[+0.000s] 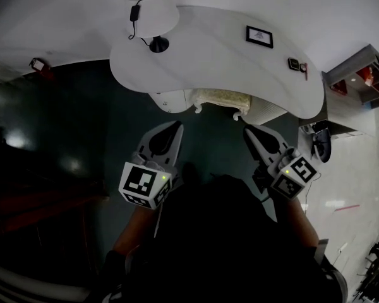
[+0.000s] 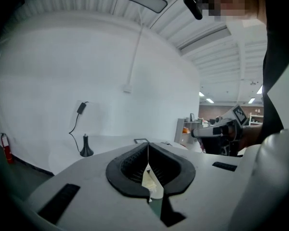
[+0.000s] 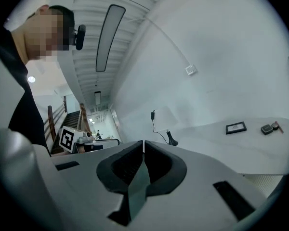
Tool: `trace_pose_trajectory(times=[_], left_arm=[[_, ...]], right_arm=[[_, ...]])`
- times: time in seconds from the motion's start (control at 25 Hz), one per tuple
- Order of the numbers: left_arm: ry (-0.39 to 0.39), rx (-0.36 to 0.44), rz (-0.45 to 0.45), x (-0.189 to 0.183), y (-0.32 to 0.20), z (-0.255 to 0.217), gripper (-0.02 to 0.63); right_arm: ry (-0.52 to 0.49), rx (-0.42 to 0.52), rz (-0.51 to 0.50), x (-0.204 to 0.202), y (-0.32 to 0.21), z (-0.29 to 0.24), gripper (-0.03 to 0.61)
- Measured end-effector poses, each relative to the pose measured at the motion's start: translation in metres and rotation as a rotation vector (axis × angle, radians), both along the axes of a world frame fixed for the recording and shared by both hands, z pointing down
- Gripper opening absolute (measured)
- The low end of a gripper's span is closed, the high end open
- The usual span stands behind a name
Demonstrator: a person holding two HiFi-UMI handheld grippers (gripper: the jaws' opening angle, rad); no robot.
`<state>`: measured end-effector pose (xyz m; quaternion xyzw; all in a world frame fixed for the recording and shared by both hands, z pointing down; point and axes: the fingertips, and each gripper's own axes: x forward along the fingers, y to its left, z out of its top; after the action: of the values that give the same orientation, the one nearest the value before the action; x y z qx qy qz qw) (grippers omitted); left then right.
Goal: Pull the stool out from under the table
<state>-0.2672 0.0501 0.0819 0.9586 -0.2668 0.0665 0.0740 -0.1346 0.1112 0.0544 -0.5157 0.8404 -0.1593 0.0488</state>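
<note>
**Both tongs shut and empty, stool tucked under the surface**

The left tongs (image 1: 175, 126) are pressed together, and the left gripper view shows the 2 dark pads meeting along a thin seam with nothing pinched between them (image 2: 148, 147). The right tongs (image 1: 247, 130) are pressed together in the same way, pad against pad and empty (image 3: 143, 146). In the head view both pairs hang in the air on the near side of the surface (image 1: 208, 55), tips pointing toward it. They touch neither the surface nor anything under it.

The stool (image 1: 221, 98) sits beneath the near edge of the surface, between the 2 tips and a little beyond them. Its cream, patterned seat edge and 2 curved pale legs stick out from under the white top, and the rest is covered by the surface.

On the surface, a small framed picture (image 1: 259, 36) lies toward the far right. A small dark gadget (image 1: 294, 63) lies near the right end. A black cone-shaped stand (image 1: 158, 43) rises at the left end, with a cable running up to a plug on the white wall behind.

Left of the surface, the dark floor (image 1: 82, 125) spreads out, with a red fire extinguisher (image 1: 38, 65) at the foot of the wall. Right of the surface stands a shelf unit (image 1: 360, 74).
</note>
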Motion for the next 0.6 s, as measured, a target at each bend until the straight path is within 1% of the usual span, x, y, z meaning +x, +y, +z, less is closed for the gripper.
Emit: trace_pose_trajectory(times=[0.12, 0.24, 0.32, 0.44, 0.6], left_arm=[[-0.014, -0.008, 0.055, -0.004, -0.023, 0.007, 0.014], [-0.006, -0.047, 0.100, 0.002, -0.037, 0.015, 0.014], [-0.012, -0.066, 0.125, 0.009, -0.043, 0.020, 0.014], [-0.017, -0.085, 0.150, 0.026, -0.054, 0.022, 0.014], [-0.020, -0.100, 0.168, 0.052, -0.062, 0.027, 0.014]], right_arm=[[0.001, -0.006, 0.019, -0.009, -0.019, 0.002, 0.018], [0.031, -0.011, 0.043, -0.007, -0.030, 0.007, 0.018], [0.040, -0.014, 0.061, 0.000, -0.037, 0.010, 0.018], [0.020, -0.011, 0.086, 0.015, -0.050, 0.011, 0.020], [0.050, -0.046, 0.121, 0.045, -0.057, 0.029, 0.018]])
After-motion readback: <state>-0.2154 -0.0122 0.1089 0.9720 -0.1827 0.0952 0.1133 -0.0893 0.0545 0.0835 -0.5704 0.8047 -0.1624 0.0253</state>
